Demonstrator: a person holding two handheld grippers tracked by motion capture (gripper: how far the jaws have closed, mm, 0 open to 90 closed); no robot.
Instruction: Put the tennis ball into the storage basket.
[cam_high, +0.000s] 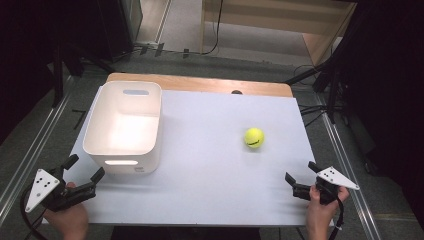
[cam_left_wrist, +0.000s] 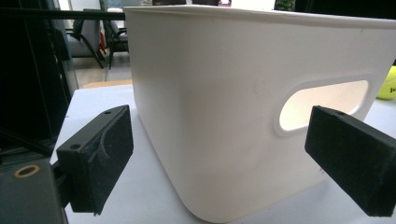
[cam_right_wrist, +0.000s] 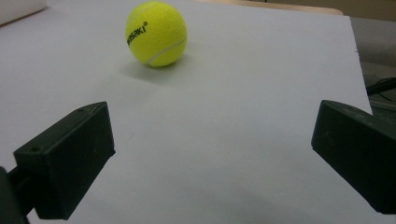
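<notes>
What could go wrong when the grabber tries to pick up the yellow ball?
The tennis ball sits loose on the smooth white table, apart from the right gripper, whose jaws stand open. If one jaw nudges it first, the round ball may roll away, maybe off the table's edge. A pinch off-centre could also squirt it out. The white bin is on the far left, so a carried ball has a long way to travel and might slip.

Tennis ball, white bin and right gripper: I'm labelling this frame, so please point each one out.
tennis ball (cam_high: 254, 137), high view, middle of its felt.
white bin (cam_high: 103, 124), high view, its left inner wall.
right gripper (cam_high: 301, 177), high view, between its jaw tips.
</notes>
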